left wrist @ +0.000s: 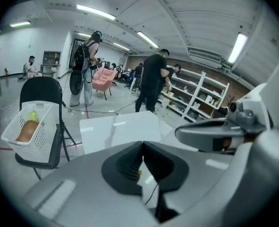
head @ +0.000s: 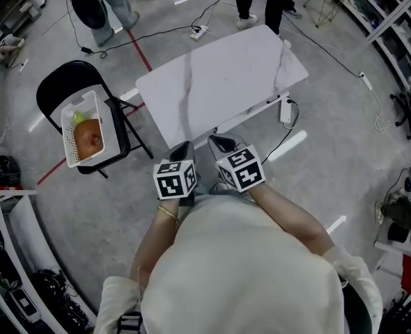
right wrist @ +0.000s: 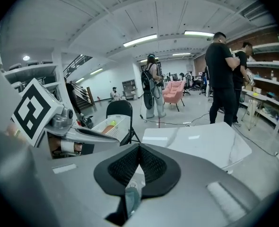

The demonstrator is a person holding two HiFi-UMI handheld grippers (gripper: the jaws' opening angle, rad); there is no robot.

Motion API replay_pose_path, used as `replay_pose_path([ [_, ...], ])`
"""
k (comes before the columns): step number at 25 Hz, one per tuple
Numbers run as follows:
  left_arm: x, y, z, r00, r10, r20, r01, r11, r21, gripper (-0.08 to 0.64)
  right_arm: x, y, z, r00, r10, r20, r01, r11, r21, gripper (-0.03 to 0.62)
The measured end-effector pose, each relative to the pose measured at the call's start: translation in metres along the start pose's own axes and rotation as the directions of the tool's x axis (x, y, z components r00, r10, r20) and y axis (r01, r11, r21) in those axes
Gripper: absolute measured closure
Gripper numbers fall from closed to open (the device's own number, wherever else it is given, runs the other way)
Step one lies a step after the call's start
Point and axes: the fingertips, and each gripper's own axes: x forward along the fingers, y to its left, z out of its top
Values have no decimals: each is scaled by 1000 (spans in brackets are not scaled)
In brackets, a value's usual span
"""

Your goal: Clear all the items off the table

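A lab-like workshop hall: open shelving [left wrist: 202, 94], floor cables [head: 325, 58], ceiling strip lights [left wrist: 96, 12].

The head view looks steeply down from above the person onto the table [head: 219, 82], the chair [head: 60, 85] and its basket [head: 92, 105], with the left gripper [head: 182, 149] and right gripper [head: 221, 143] close below it at the near table edge; each gripper view sits low, just behind its own jaws, facing along them across the tabletop toward the shelves [left wrist: 198, 96] (table, chair and basket show in all three views); the left one catches the right gripper at its right side, the right one the left gripper at its left.
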Motion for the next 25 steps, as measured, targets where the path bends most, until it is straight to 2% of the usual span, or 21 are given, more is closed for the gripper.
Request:
replay_pose_path([
  [25, 3, -11, 15, 1000, -19, 11, 19, 1000, 17, 551, -12, -19, 7, 997, -58, 49, 58, 998, 11, 594],
])
